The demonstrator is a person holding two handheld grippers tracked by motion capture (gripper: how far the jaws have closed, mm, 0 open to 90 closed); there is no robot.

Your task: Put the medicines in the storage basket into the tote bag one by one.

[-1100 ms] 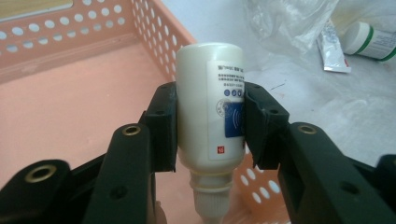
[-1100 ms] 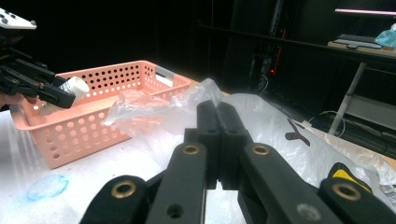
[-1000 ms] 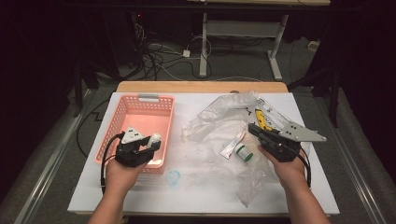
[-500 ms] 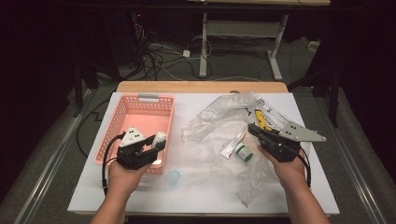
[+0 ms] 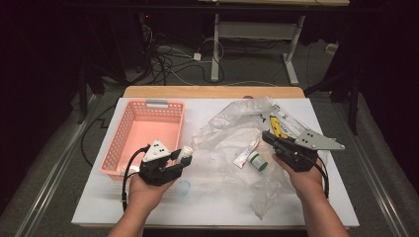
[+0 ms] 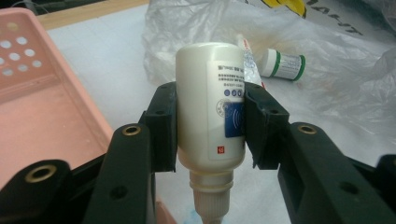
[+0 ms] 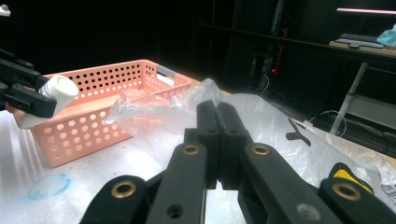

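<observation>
Left gripper [image 6: 210,126] clamps white bottle [image 6: 211,107], label readable close-up; right gripper [image 7: 218,140] closed empty.

The white bottle [image 6: 210,107] carries a label with small print too fine to read and a blue panel bearing curved wave marks.

I am seeing the white bottle [image 6: 211,107] running off the bottom edge at its cap; its label print is reading too small. Beside it, the pink basket [image 6: 32,88] is being cropped at left.

Black claw [image 6: 210,126] arms carry brass-ringed screw holes.
</observation>
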